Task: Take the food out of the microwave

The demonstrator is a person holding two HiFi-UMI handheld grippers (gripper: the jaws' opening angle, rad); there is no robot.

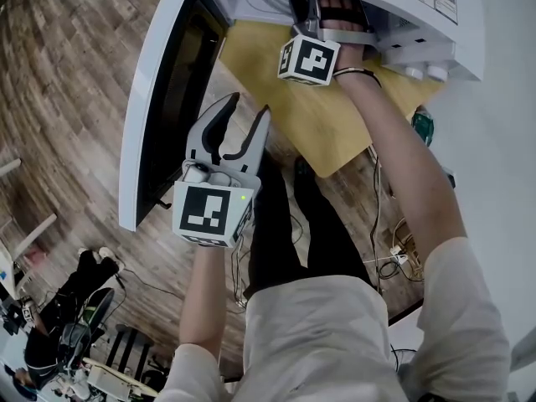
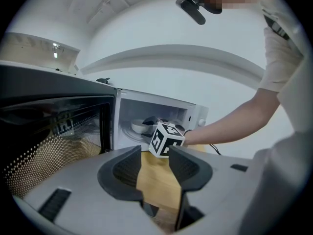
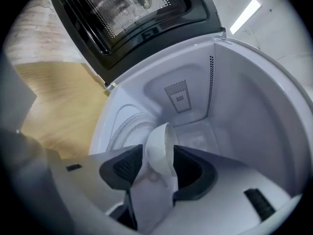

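The white microwave point(image 1: 456, 36) stands on a wooden table point(image 1: 276, 82) with its door point(image 1: 159, 99) swung wide open to the left. My right gripper point(image 1: 331, 11) reaches into the cavity. In the right gripper view a white bowl point(image 3: 157, 142) sits edge-on between the jaws of that gripper point(image 3: 158, 156), which stand open close around it; I cannot see the pads pressing. My left gripper point(image 1: 248, 107) hangs open and empty in front of the table, beside the door. From the left gripper view point(image 2: 155, 153) I see the bowl point(image 2: 139, 126) inside the cavity, behind the right gripper's marker cube point(image 2: 166, 139).
A glass turntable point(image 3: 124, 129) lies under the bowl. The open door's dark mesh window point(image 3: 132, 13) stands left of the cavity. Cables point(image 1: 389, 258) lie on the wooden floor at the right, and a seated person point(image 1: 67, 300) is at the lower left.
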